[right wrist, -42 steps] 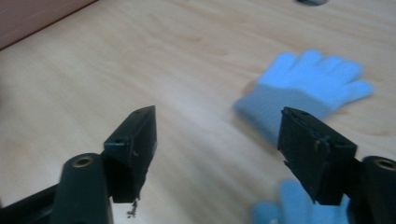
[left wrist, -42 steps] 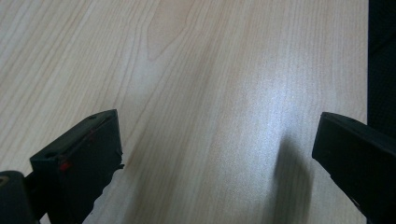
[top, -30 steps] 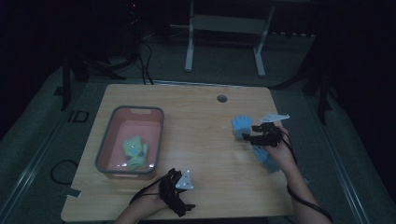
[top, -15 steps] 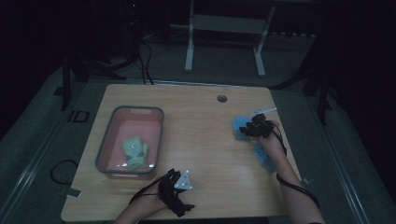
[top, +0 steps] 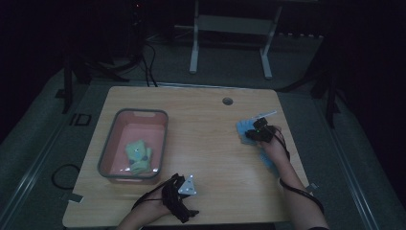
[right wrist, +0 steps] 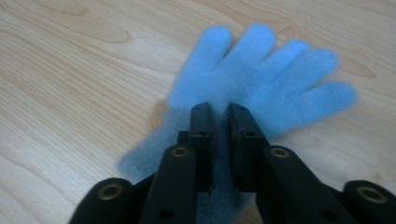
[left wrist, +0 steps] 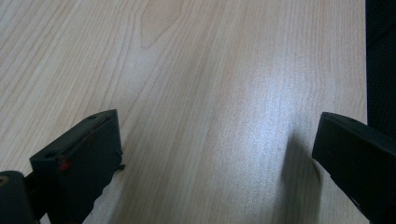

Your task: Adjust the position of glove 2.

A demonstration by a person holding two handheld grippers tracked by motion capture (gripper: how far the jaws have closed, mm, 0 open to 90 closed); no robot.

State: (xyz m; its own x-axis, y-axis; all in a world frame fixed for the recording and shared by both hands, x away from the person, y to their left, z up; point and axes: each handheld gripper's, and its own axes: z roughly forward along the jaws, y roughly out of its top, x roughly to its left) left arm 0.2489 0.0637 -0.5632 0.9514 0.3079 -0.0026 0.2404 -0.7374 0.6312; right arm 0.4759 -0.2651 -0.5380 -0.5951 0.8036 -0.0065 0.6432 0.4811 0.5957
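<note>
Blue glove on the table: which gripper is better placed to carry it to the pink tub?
Right. The right gripper has just been closing and pinches the blue glove. The left gripper is open over bare table, though nearer the pink tub.

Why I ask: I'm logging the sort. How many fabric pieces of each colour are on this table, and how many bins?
Blue: 2, a blue glove and a blue piece partly under the forearm
Green: 2, it seems, green pieces piled in the bin
Pink bin: 1
Total: 5
</note>
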